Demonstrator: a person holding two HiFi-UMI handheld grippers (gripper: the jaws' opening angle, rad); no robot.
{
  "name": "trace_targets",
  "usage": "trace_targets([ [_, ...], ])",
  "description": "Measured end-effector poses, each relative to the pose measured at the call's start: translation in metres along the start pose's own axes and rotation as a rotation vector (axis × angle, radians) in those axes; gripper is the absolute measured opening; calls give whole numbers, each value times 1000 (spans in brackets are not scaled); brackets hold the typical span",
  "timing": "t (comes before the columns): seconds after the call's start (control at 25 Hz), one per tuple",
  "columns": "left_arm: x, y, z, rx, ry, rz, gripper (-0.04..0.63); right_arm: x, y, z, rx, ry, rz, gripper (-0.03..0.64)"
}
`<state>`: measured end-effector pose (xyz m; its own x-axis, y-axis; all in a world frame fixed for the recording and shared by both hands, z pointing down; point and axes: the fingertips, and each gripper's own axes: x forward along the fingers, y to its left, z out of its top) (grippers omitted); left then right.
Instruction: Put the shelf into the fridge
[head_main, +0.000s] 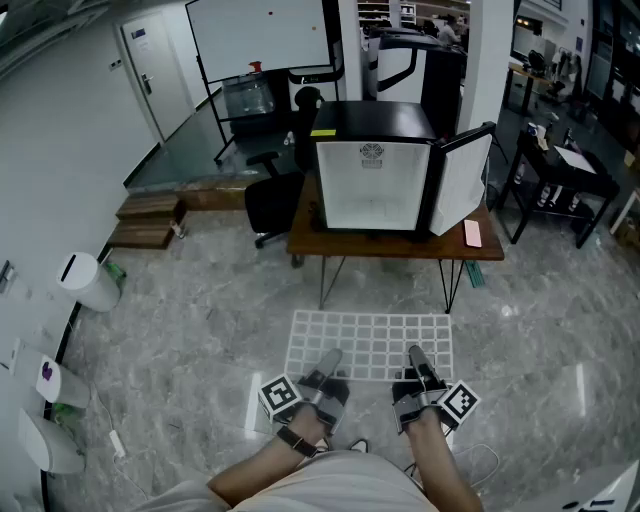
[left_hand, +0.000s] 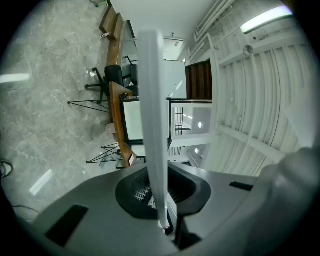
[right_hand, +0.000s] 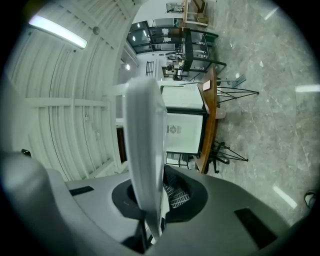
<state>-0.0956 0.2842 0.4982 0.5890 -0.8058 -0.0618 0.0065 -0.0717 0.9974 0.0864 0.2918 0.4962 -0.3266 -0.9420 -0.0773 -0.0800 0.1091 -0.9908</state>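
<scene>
The shelf (head_main: 370, 345) is a white wire grid held level above the floor, its far edge toward the table. My left gripper (head_main: 325, 365) and right gripper (head_main: 418, 362) are each shut on its near edge, side by side. The fridge (head_main: 372, 185) is a small black one on a wooden table (head_main: 395, 245); its door (head_main: 462, 180) is swung open to the right and the white inside shows. In the left gripper view the shelf (left_hand: 152, 115) runs edge-on between my jaws (left_hand: 162, 220), fridge (left_hand: 132, 120) beyond. In the right gripper view the shelf (right_hand: 145, 150) likewise sits in my gripper (right_hand: 152, 225), facing the fridge (right_hand: 185, 132).
A black office chair (head_main: 272, 200) stands left of the table. A pink flat item (head_main: 473, 233) lies on the table's right corner. A black desk (head_main: 560, 175) is at the right, wooden steps (head_main: 148, 220) and a white bin (head_main: 90, 282) at the left.
</scene>
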Motion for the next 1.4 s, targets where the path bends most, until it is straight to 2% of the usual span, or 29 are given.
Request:
trace_targets([
  [0.12,0,10,3,10,-6,29,28,2,-1,2,4,4,0,46],
  [0.28,4,5,-1,6,-3,9,29,1,-4,5,-11,9,-10,46],
  [0.48,4,11,-2,-6,-1,44,29,3,-6,8,15,6,-8,46],
  [0.72,13,8,2,29,-12,32,29,12,-9,13,33,19,5,46],
  [0.88,22,7,9,20,-21,34,29,25,-8,16,34,31,6,46],
  [1.08,49,4,16,5,-12,-10,29,43,-14,30,17,23,-4,46],
  [1.28,79,19,35,13,8,23,29,73,-22,46,12,5,-17,46],
  [1.4,107,21,52,-9,19,-1,28,101,-26,56,-1,-4,-21,46],
])
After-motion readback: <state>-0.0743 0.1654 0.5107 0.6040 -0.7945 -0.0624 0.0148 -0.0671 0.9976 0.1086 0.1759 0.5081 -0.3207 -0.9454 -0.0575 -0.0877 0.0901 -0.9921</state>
